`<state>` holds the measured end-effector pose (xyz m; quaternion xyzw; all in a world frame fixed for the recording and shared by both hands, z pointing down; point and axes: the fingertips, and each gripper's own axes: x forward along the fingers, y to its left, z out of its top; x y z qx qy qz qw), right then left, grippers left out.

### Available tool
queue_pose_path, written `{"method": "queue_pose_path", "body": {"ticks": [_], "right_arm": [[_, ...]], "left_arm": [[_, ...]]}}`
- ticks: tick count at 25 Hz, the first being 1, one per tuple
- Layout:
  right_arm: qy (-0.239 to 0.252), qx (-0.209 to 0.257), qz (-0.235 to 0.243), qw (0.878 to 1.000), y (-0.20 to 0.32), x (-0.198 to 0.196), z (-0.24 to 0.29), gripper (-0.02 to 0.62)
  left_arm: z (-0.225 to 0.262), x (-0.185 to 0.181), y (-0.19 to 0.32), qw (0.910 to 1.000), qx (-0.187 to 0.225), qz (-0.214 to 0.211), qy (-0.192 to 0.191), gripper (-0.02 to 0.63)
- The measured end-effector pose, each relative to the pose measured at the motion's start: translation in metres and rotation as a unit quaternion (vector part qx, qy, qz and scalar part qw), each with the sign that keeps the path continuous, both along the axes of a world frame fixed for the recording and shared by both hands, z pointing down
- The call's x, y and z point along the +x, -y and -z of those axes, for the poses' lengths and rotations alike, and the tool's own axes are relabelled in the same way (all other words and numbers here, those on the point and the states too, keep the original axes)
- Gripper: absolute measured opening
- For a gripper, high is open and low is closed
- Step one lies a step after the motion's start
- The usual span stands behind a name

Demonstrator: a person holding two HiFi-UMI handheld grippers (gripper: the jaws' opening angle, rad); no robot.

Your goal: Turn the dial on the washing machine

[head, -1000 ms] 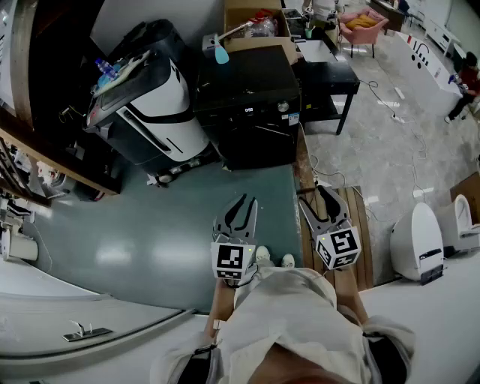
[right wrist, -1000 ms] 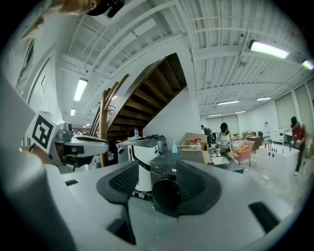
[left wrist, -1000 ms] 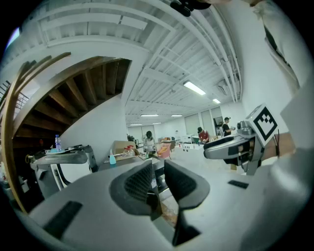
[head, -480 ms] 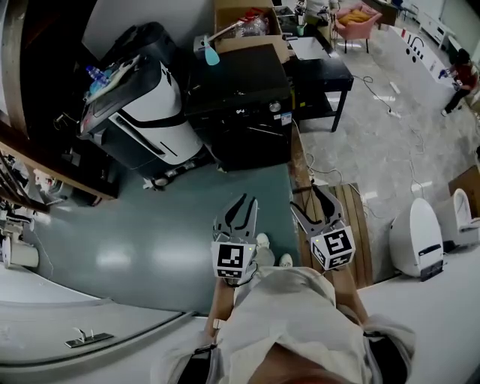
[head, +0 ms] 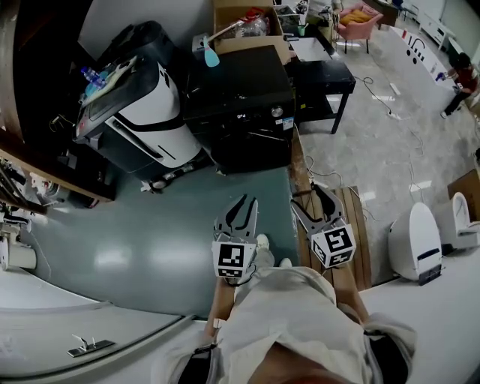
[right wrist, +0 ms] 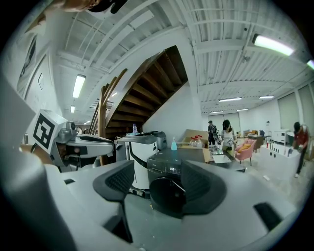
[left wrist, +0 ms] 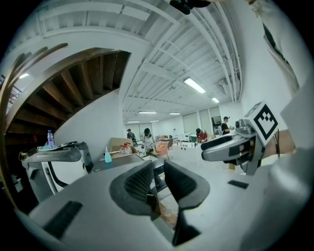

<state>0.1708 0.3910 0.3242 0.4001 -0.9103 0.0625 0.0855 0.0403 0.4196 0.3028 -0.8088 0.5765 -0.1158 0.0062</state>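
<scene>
The black front-loading washing machine (head: 241,105) stands at the far side of the grey-green floor, with a small silvery dial (head: 277,111) near the right end of its control strip. In the right gripper view the washing machine (right wrist: 169,169) shows between the jaws, with its lit display and dark round door; the dial is hidden there. Both grippers hang low in front of the person, well short of the machine. My left gripper (head: 240,206) is shut and holds nothing; its narrow gap (left wrist: 158,179) stays bare. My right gripper (head: 316,201) stands open and bare (right wrist: 157,184).
A large white-and-black appliance (head: 142,112) stands left of the washer, below a dark staircase. A blue spray bottle (head: 207,52) and a cardboard box (head: 247,22) sit behind it. A black table (head: 324,75), floor cables, a wooden pallet (head: 361,225) and a white device (head: 416,241) are on the right.
The head view has shifted a little, so the washer sits slightly higher and further left. My right gripper has drifted a little left; the left has hardly moved.
</scene>
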Motion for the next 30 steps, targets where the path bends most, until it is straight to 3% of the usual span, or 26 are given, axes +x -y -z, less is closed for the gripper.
{"method": "queue_pose_path", "body": {"ticks": [18, 30], "right_arm": [[-0.025, -0.013, -0.033, 0.999, 0.102, -0.075, -0.006, 0.282], [-0.041, -0.022, -0.063, 0.997, 0.133, -0.121, -0.013, 0.273]], "left_arm": [[-0.009, -0.082, 0.108, 0.9996, -0.006, -0.026, -0.009, 0.086], [-0.024, -0.129, 0.155, 0.9984, -0.014, -0.055, 0.001, 0.086]]}}
